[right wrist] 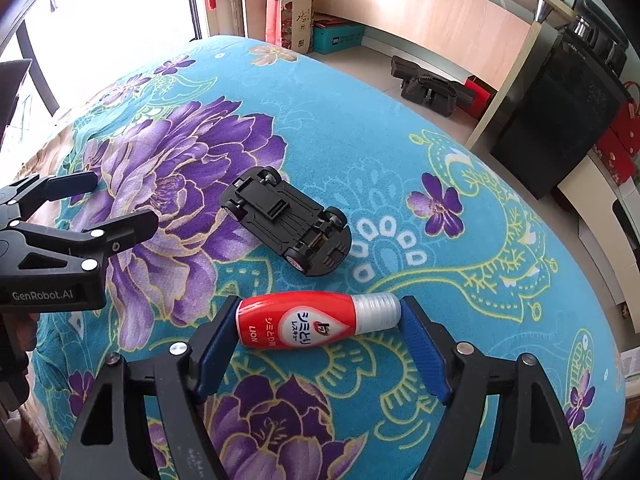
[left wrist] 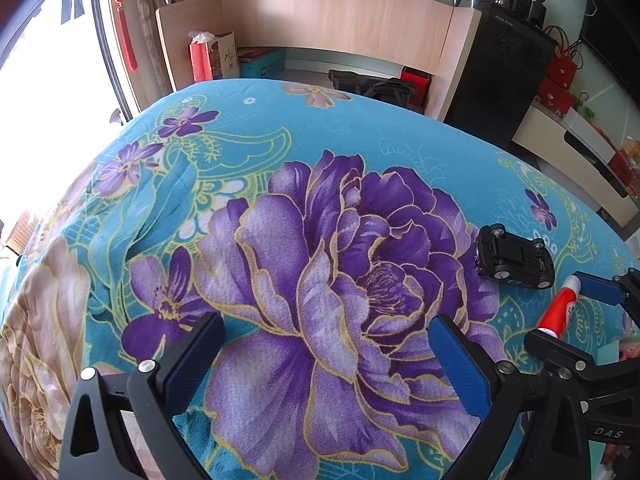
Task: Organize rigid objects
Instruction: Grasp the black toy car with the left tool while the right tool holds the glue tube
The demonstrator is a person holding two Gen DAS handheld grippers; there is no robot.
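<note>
The right claw (right wrist: 320, 320) pointed steeply down at a floral blanket (right wrist: 460, 152), its blue pads (right wrist: 216, 344) spread wide with a red bottle (right wrist: 316, 320) lying crosswise between them. The bottle's red base sat against or just beside the left pad, and its clear ribbed cap (right wrist: 380, 310) reached the right pad; from this angle I could not tell whether the pads pressed on it or only bracketed it, though the bottle looked to be resting on the blanket. Its label showed white and black lettering on red.

Just beyond the bottle, ahead of the claw's fingertips, a black toy car (right wrist: 288, 226) lay upside down, wheels up, angled across the cloth and apart from the bottle.

To the left of the right claw and farther out, the left claw (left wrist: 326, 350) hung over a big purple flower printed on the blanket. Its jaws stood apart with nothing between the pads, only cloth showing in the gap. In the left wrist view the car (left wrist: 514, 258) sat ahead and to the right of that claw, and the bottle (left wrist: 560, 306) lay nearer, to the right, with the right claw's blue pad (left wrist: 598, 290) at its cap end.

Beyond the blanket's far edge stood a wooden shelf (left wrist: 340, 20) and a black speaker (left wrist: 500, 80) on the floor.
</note>
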